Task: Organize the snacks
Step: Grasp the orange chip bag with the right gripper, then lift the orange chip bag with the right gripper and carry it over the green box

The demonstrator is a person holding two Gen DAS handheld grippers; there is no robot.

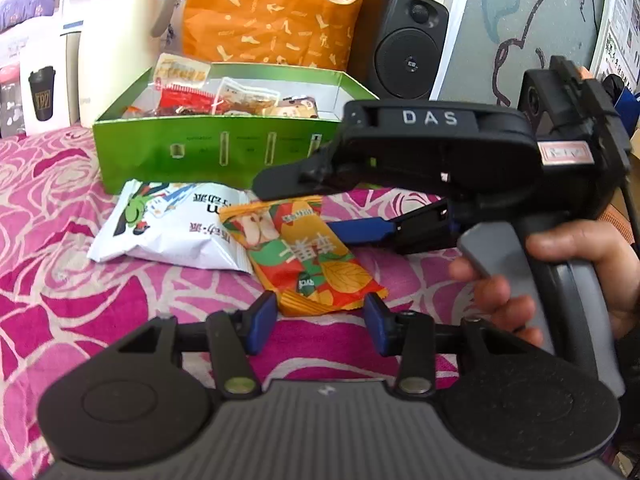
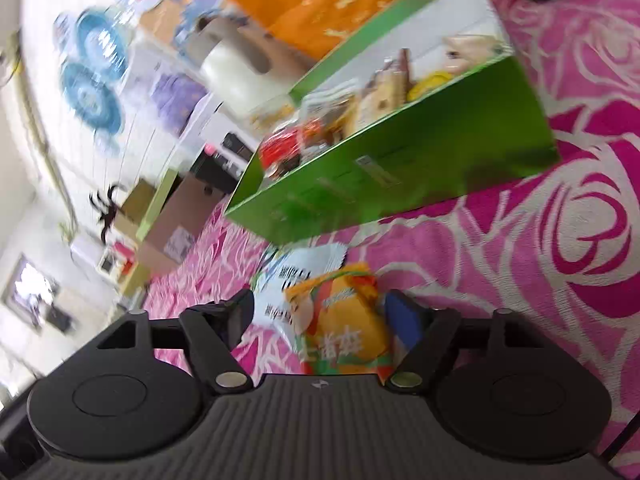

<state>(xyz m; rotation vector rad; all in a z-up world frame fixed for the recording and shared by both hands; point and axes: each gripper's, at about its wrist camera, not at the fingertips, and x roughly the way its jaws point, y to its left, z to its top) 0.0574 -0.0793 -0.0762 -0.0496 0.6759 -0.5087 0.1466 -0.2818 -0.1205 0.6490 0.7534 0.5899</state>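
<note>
Orange snack packet (image 1: 308, 256) lies on pink floral cloth (image 1: 60, 280) before green box (image 1: 216, 152). Right gripper (image 2: 320, 320) jaws open, straddling it; left gripper (image 1: 320, 320) open, empty. Close mid-packet, avoid white bag (image 1: 176, 228) underneath.

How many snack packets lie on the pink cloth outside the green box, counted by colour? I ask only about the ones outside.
White packet: 1
Orange packet: 1
Total outside the green box: 2

The orange one overlaps the white one's edge. The right gripper is open around the orange packet; the left gripper is open near its lower end.
</note>
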